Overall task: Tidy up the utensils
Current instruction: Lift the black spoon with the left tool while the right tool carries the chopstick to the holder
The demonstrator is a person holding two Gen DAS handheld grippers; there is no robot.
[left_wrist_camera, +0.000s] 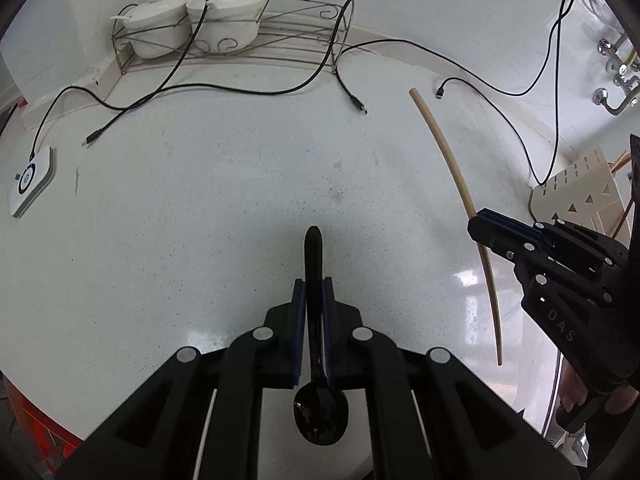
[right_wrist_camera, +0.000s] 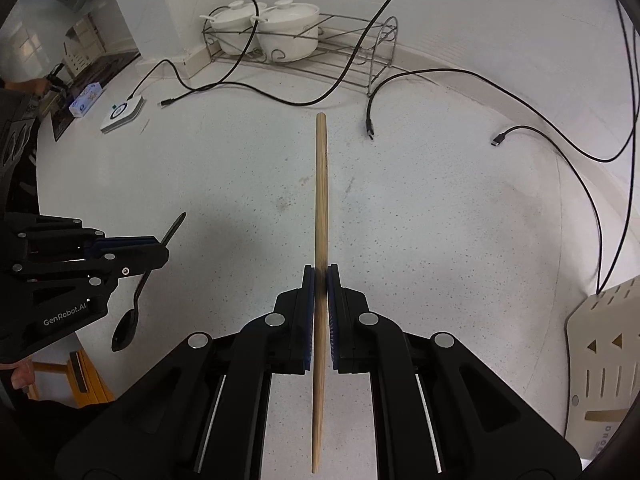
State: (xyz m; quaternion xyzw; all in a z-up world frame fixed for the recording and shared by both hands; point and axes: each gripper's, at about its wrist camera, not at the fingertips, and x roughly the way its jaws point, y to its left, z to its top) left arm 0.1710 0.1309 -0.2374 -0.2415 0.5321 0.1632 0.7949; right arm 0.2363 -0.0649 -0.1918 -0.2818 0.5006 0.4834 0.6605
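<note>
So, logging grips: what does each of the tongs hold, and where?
Left tongs: black spoon, mid-handle. Right tongs: wooden chopstick, about mid-length.

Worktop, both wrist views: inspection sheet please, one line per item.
Surface: white speckled worktop, faint smudges mid-area.
Job's things: black spoon and wooden chopstick, each held off the worktop; cream utensil holder at the right edge.
Clutter: white puck-like device on the left; wire rack with two lidded white pots at the back.
Grippers: left gripper shut on the spoon handle, bowl toward the camera; right gripper shut on the chopstick near mid-length.
Cables: several black cables trail loose over the worktop, plug ends free.
Surroundings: white wall behind; pipe fittings far right.
</note>
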